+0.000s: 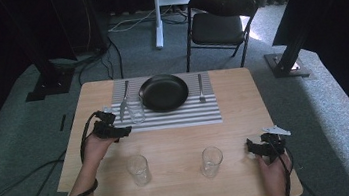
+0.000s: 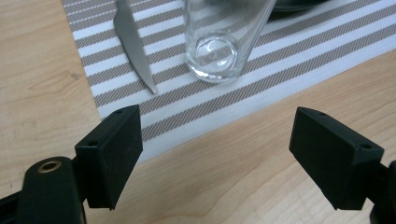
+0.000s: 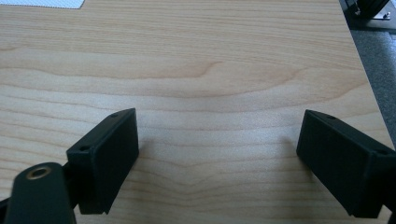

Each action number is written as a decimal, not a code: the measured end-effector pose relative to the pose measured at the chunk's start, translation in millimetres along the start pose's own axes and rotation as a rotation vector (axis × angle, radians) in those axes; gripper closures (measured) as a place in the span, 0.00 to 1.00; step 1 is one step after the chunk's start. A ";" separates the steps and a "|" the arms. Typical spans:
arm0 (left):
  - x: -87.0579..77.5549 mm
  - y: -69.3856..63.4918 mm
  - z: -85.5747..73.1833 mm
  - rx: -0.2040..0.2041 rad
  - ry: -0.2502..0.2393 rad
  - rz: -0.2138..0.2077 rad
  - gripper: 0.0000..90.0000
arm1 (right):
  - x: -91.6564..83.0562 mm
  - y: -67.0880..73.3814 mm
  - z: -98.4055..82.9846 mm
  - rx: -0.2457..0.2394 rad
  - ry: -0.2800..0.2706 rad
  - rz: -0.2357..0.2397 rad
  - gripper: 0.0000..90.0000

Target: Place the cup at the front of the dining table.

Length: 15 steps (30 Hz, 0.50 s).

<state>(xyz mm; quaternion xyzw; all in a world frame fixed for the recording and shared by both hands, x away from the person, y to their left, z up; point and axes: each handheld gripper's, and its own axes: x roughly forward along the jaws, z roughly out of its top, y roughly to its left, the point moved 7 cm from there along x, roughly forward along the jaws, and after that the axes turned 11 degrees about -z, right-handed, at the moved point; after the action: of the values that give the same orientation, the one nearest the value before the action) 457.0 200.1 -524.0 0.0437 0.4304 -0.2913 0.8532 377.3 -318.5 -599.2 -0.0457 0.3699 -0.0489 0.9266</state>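
Note:
A clear glass (image 1: 135, 110) (image 2: 219, 42) stands upright on the front left part of a striped placemat (image 1: 175, 118) (image 2: 280, 60). It has a knife (image 1: 123, 101) (image 2: 133, 44) on its left and a black plate (image 1: 164, 92) behind it to the right. My left gripper (image 1: 122, 129) (image 2: 215, 149) hovers at the placemat's front left corner, just short of the glass. It is open, and between its jaws there is only table and mat. My right gripper (image 1: 254, 148) (image 3: 217, 154) rests low over bare wood near the table's front right, open with nothing between its jaws.
Two more clear glasses (image 1: 138, 169) (image 1: 211, 161) stand near the front edge of the wooden table (image 1: 236, 120). A fork (image 1: 200, 88) lies right of the plate. Beyond the table's far edge are a black folding chair (image 1: 221, 19) and dark stands.

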 end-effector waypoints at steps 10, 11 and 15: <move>-5.2 3.4 -12.6 -0.015 -0.006 -0.004 0.20 | 0.0 0.0 0.0 0.000 0.000 0.000 0.14; -5.9 3.7 -14.3 -0.014 -0.007 0.000 0.20 | 0.0 0.0 0.0 0.000 0.000 0.000 0.14; -8.5 4.6 -20.3 -0.023 -0.012 -0.005 0.20 | 0.0 0.0 0.0 0.000 0.000 0.000 0.14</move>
<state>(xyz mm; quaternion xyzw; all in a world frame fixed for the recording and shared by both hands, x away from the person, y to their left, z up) 441.1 214.4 -531.1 0.0312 0.4287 -0.2889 0.8555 377.3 -318.4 -599.2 -0.0455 0.3699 -0.0490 0.9267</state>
